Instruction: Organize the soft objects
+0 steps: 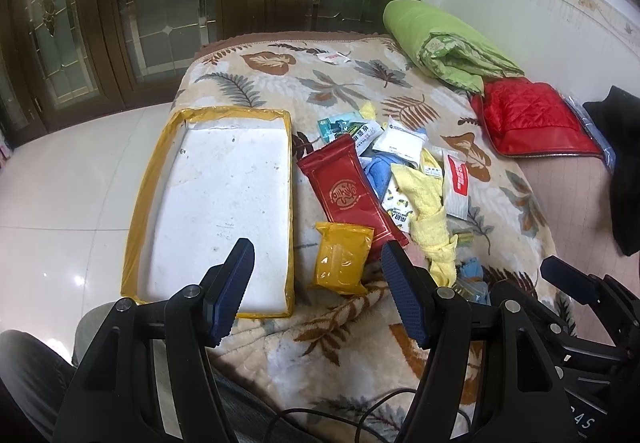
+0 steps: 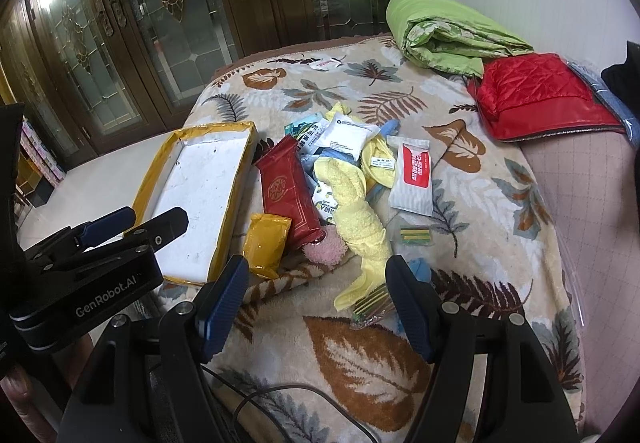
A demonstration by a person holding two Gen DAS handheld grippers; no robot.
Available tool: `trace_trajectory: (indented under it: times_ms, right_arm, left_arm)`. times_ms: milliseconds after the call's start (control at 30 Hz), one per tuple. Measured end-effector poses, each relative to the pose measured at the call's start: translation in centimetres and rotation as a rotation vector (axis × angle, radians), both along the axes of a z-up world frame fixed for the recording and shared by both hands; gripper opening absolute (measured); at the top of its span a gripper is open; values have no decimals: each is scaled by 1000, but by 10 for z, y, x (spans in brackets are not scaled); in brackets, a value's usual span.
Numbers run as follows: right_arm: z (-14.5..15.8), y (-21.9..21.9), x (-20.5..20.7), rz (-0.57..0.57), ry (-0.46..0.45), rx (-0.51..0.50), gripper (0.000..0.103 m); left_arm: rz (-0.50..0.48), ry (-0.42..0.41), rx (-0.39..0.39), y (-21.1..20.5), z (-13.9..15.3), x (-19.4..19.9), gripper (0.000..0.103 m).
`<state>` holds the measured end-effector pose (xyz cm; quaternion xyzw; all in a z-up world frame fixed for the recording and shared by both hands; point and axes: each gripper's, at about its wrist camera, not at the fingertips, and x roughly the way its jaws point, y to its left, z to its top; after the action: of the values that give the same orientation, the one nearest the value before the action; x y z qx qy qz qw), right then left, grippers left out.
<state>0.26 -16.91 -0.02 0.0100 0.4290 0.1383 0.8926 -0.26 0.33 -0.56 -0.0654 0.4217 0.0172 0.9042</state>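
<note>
Left wrist view: left gripper (image 1: pixel 316 283) spread wide, holding nothing, above yellow packet (image 1: pixel 342 257); red packet (image 1: pixel 350 191) beside white tray (image 1: pixel 216 179).
Right wrist view: right gripper (image 2: pixel 316 295) wide apart, empty; yellow towel (image 2: pixel 356 219) lies in the pile on leaf-print blanket (image 2: pixel 360 363).

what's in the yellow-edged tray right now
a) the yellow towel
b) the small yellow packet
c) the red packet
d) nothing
d: the tray shows only its bare white floor, while the red packet, yellow towel and small yellow packet all lie on the blanket beside it.
</note>
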Motion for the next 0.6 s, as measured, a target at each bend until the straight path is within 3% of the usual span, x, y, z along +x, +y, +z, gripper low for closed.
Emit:
trace_trajectory:
  times_ms: [600]
  right_arm:
    - [0,3,1,2,4,-2,71]
  left_arm:
    - [1,3,-5,-2,-2,-2,67]
